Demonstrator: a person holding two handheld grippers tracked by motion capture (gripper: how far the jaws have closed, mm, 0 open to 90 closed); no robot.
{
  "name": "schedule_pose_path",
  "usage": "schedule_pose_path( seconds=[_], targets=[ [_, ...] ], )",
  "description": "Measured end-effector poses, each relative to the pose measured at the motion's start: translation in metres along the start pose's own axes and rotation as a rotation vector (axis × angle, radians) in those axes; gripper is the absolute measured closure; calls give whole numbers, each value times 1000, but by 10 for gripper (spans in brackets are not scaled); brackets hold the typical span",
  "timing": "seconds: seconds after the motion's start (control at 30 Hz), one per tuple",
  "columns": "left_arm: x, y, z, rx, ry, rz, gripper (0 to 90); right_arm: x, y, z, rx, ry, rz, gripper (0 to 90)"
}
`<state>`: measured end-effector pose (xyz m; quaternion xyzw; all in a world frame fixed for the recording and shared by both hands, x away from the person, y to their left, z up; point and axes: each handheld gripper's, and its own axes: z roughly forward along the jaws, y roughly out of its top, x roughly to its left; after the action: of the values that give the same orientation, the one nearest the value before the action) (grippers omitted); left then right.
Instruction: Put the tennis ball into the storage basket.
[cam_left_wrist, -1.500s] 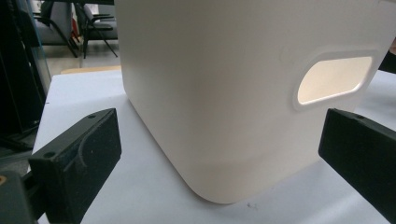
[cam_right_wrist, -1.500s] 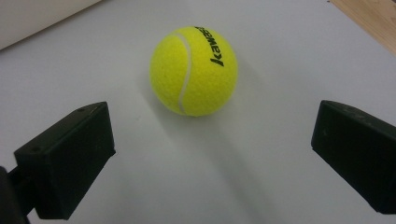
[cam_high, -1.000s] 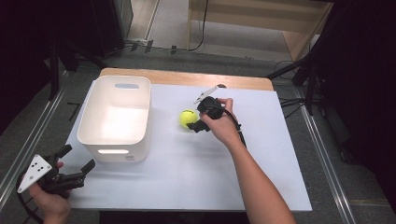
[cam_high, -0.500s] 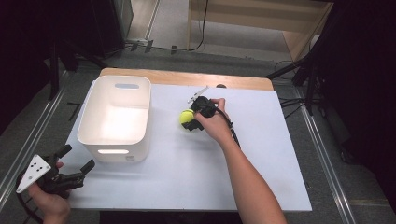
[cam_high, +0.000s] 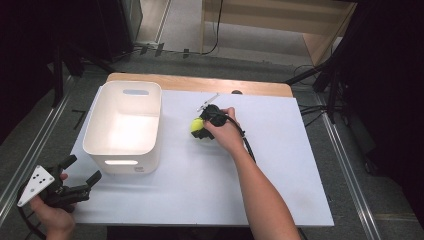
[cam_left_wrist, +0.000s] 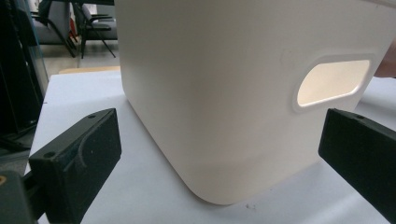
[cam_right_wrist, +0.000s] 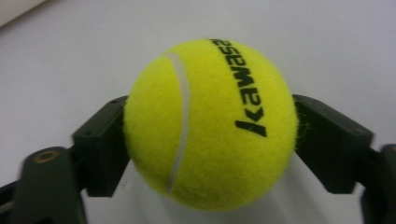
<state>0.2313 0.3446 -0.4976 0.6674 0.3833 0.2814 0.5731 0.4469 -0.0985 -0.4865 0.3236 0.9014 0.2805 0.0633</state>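
A yellow tennis ball with black lettering sits clamped between the two black jaws of my right gripper. From above, that ball and the right gripper are over the white table, a short way right of the white bin. My left gripper is held at the table's front left corner, jaws wide apart and empty, pointing at the bin. In the left gripper view the bin's near corner and handle slot stand close ahead, between the spread jaws of the left gripper.
The white table sheet lies over a wooden top whose strip shows at the back edge. Metal rails run along both sides of the table. The right gripper's cable trails along the forearm.
The right gripper has carried the tennis ball leftward, closer to the bin. The left gripper has stayed where it was.
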Motion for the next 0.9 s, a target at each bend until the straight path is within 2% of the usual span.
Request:
schedule_pose_path(
  seconds=[0.03, 0.13, 0.23, 0.3, 0.6, 0.9],
  targets=[
    [0, 0, 0, 0, 0, -1, 0, 1, 0, 0, 0, 10, -3, 230],
    [0, 0, 0, 0, 1, -1, 0, 2, 1, -1, 7, 0, -8, 234],
    [0, 0, 0, 0, 2, -2, 0, 0, 1, -1, 0, 13, 16, 236],
    [0, 0, 0, 0, 2, -1, 0, 0, 1, -3, 3, 2, 12, 237],
    [0, 0, 1, -1, 1, 0, 0, 3, 5, -15, -13, 6, -20, 237],
    [0, 0, 1, -1, -1, 4, 0, 8, 14, -27, -31, 13, -26, 237]
  ],
)
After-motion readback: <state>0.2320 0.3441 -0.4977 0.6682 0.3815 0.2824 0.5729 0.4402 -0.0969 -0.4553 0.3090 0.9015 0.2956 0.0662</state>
